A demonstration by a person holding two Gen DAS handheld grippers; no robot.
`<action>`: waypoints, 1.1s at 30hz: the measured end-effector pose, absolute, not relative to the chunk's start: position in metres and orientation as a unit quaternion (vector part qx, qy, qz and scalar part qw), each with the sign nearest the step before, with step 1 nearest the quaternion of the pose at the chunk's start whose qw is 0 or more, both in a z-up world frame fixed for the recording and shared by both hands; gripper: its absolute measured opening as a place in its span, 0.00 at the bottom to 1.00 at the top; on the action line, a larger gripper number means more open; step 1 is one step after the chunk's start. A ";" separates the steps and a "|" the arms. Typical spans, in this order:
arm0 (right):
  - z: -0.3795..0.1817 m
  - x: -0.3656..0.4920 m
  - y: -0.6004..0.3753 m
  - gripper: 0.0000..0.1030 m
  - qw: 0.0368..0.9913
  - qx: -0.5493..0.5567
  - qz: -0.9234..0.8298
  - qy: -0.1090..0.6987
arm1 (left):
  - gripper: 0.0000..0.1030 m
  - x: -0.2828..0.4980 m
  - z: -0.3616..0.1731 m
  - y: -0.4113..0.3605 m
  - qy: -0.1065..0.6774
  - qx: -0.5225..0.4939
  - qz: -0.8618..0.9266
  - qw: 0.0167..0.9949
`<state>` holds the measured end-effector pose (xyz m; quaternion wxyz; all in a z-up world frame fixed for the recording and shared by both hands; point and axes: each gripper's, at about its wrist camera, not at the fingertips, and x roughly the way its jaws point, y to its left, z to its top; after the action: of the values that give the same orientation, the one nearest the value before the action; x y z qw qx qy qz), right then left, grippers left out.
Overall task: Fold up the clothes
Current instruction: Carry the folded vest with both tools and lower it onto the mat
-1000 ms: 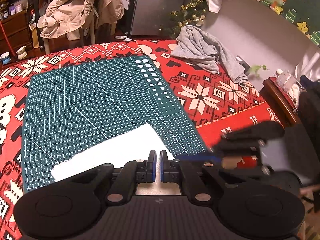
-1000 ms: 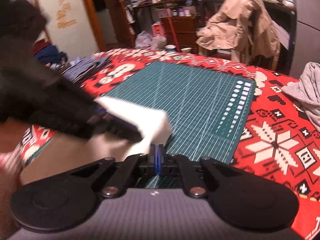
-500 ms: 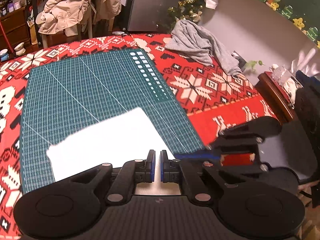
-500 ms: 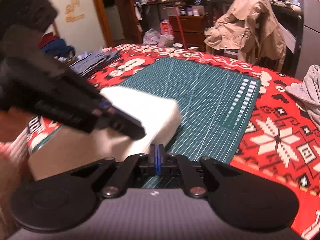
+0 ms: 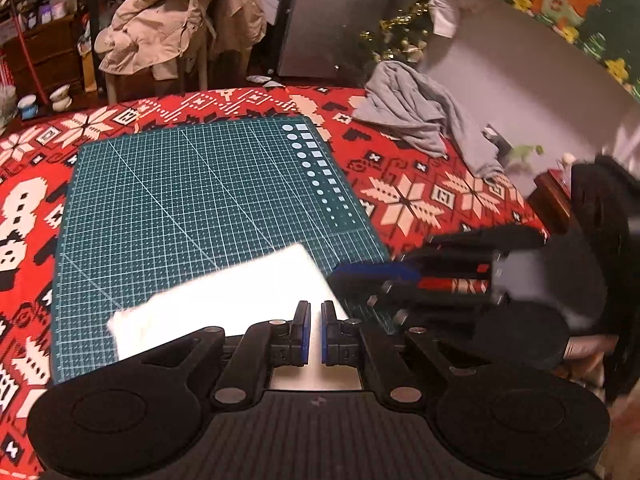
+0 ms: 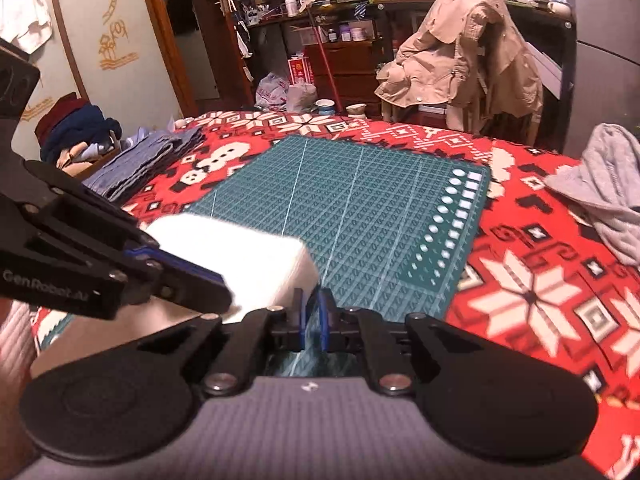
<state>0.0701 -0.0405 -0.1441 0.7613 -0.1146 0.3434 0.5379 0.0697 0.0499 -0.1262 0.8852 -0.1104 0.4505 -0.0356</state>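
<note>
A white folded cloth [image 5: 224, 300] lies on the green cutting mat [image 5: 192, 200], near its front edge. My left gripper [image 5: 314, 332] is shut on the cloth's near edge, and white fabric shows between its pads. In the right wrist view that same gripper [image 6: 208, 284] reaches in from the left onto the white cloth [image 6: 256, 256]. My right gripper [image 6: 312, 314] is opening its jaws. Only the mat [image 6: 360, 208] shows through the narrow gap, and the cloth's corner lies just left of its fingers. In the left wrist view the right gripper [image 5: 340, 276] is blurred at the cloth's right edge.
A crumpled grey garment [image 5: 416, 120] lies on the red patterned cover at the far right. A stack of folded blue-grey clothes [image 6: 148, 164] sits at the far left. A beige jacket [image 5: 172, 28] hangs on a chair beyond. A wooden side table [image 5: 552, 200] stands off the right edge.
The right gripper's pads were pressed together and now stand slightly apart. The white cloth's corner has left them and sits to their left. The left gripper keeps its grip.
</note>
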 end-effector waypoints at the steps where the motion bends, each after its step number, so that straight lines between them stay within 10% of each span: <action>1: -0.146 0.071 -0.038 0.09 0.759 -0.115 0.539 0.346 | 0.03 0.072 -0.127 0.050 0.453 -0.112 -0.038 0.884; 33: -0.093 -0.025 -0.056 0.08 0.780 -0.102 0.503 0.359 | 0.03 -0.020 -0.129 0.112 0.407 -0.172 -0.002 0.897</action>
<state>-0.0251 -0.0557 -0.0929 0.7797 -0.1019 0.3586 0.5031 -0.0202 0.1117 -0.1294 0.8969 -0.1722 0.4074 -0.0021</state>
